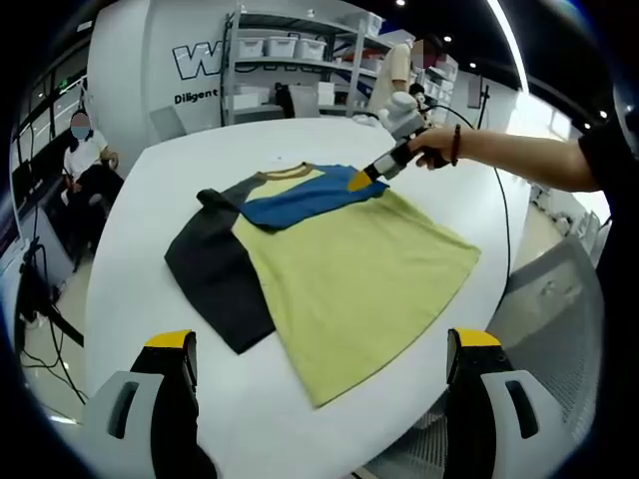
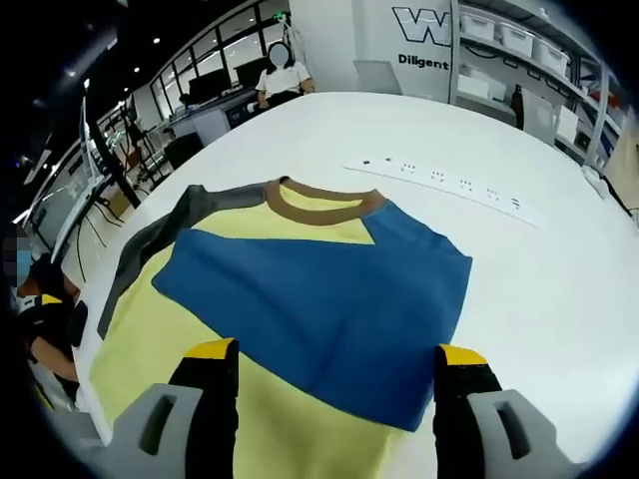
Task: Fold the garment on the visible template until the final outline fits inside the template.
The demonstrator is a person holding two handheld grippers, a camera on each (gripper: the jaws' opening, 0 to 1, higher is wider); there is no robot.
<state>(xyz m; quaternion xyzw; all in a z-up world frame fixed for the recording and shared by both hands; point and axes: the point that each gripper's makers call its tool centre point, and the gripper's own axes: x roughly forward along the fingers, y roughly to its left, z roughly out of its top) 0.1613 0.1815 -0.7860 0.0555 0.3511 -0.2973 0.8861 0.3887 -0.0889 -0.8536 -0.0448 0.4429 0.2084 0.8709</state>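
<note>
One shirt [image 1: 339, 264] spread on the white counter [image 1: 150, 200], yellow-green body, brown collar [image 2: 319, 203]. One blue sleeve [image 2: 319, 309] folded in across the chest; one dark grey sleeve [image 1: 215, 269] on the other side, spread wide and not yet brought in. No template outline made out under or around the cloth in either view.

Left tool [image 1: 318, 374] held back at the near counter edge, jaws wide apart, nothing between them; likely parked there to keep the whole shirt in sight while the other works.

Right tool [image 2: 327, 384] low over the blue sleeve, jaws spread with only cloth seen beyond them, gripping nothing. Seen from the left gripper view at the far right of the shirt, tips at the shoulder where blue meets yellow. Probably placed there to settle or flatten the fold just laid.

Judgement: one of two sleeves folded; grey sleeve next, then the body, since the outline is wide and long as it lies.

Count: one shirt, two tools, one white power strip [image 2: 439, 180] on the far counter, well apart from the shirt. Two people visible away from the counter, one seated. Shelves with white bins [image 1: 280, 45] at the far wall.
</note>
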